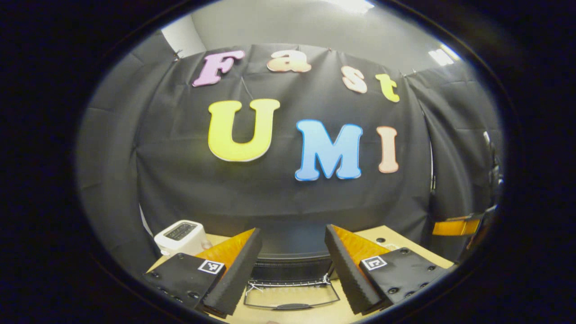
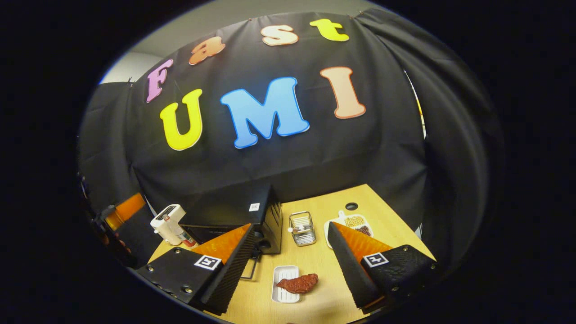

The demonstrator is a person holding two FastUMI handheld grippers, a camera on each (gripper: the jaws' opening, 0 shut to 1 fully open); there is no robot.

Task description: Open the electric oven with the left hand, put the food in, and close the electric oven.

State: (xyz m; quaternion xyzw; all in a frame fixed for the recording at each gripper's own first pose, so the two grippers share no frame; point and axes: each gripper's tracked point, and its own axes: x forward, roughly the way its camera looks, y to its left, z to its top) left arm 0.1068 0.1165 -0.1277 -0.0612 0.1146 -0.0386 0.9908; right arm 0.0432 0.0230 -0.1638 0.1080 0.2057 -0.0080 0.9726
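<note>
**Oven's open, steak's waiting on its tray**

Black electric oven sits past the left finger in the right gripper view, its glass door dropped flat on the table, dead centre between the jaws in the left gripper view. Reddish meat lies on a small white tray, between the right gripper's jaws.

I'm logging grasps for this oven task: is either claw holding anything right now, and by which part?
Nothing is held. The left claw is open before the black electric oven; the right claw is open above the reddish-brown piece of food.
</note>
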